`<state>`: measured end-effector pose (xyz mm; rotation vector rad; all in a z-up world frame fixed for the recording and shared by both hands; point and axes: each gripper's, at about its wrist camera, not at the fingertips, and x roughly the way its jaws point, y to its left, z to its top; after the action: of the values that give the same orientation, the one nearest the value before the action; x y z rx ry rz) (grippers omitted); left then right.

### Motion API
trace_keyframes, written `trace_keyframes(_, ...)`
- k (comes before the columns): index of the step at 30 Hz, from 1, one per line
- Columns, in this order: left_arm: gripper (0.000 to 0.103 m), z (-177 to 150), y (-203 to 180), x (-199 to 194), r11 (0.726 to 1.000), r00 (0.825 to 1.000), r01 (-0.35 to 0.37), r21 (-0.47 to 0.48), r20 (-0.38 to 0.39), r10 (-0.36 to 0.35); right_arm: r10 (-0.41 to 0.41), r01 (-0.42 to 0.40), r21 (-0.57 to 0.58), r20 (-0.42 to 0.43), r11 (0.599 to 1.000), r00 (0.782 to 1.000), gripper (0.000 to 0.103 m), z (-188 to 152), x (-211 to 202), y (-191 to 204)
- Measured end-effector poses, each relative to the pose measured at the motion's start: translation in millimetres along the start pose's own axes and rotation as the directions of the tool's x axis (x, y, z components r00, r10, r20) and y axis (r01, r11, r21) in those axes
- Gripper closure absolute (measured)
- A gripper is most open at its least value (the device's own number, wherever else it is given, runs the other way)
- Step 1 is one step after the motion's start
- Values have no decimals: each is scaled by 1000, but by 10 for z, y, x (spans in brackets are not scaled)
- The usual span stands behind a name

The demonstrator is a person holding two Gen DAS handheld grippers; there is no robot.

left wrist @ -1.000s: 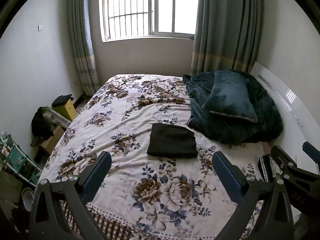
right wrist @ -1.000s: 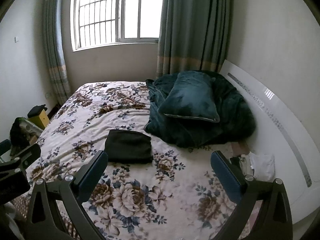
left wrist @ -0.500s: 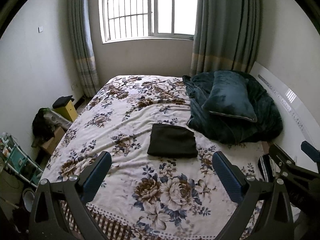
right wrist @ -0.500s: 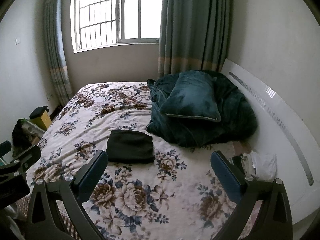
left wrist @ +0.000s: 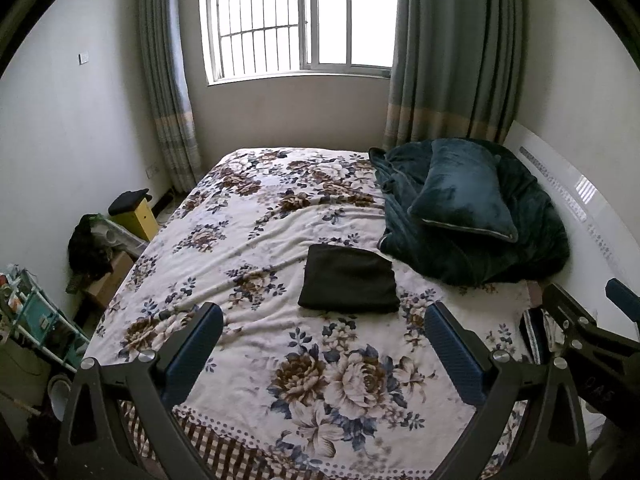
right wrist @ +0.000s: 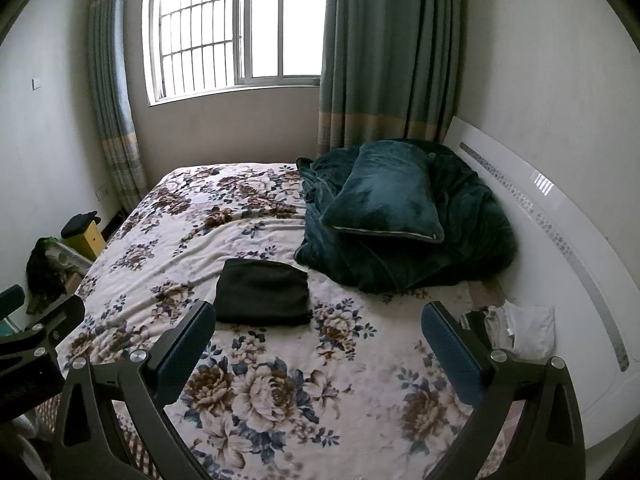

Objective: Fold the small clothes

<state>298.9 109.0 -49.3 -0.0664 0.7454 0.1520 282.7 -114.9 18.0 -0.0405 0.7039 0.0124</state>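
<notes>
Little has changed over the last second: the folded black rectangular garment (left wrist: pixel 349 280) lies in the same spot, flat on the floral-print bedspread (left wrist: pixel 280 208), just beside the heaped dark teal plush blanket (left wrist: pixel 472 240). The left gripper (left wrist: pixel 324 344) and right gripper (right wrist: pixel 318 334) still hover above the near bed edge, fingers spread wide and holding nothing, each view shifted only slightly.

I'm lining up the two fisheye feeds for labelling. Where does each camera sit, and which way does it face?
Left wrist: on the open left gripper, facing across the floral bed toward the window; the right gripper shows at right.
Right wrist: on the open right gripper, facing likewise; the left gripper's tip shows at left.
Shared: folded black garment, teal pillow.
</notes>
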Motion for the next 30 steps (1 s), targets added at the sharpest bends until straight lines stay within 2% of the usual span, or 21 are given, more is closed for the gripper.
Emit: trace_keyframes(30, 0, 6, 97, 24, 1000, 1000, -9, 8, 6, 9, -4, 4, 4, 7, 1000, 1000, 0, -14, 5, 38)
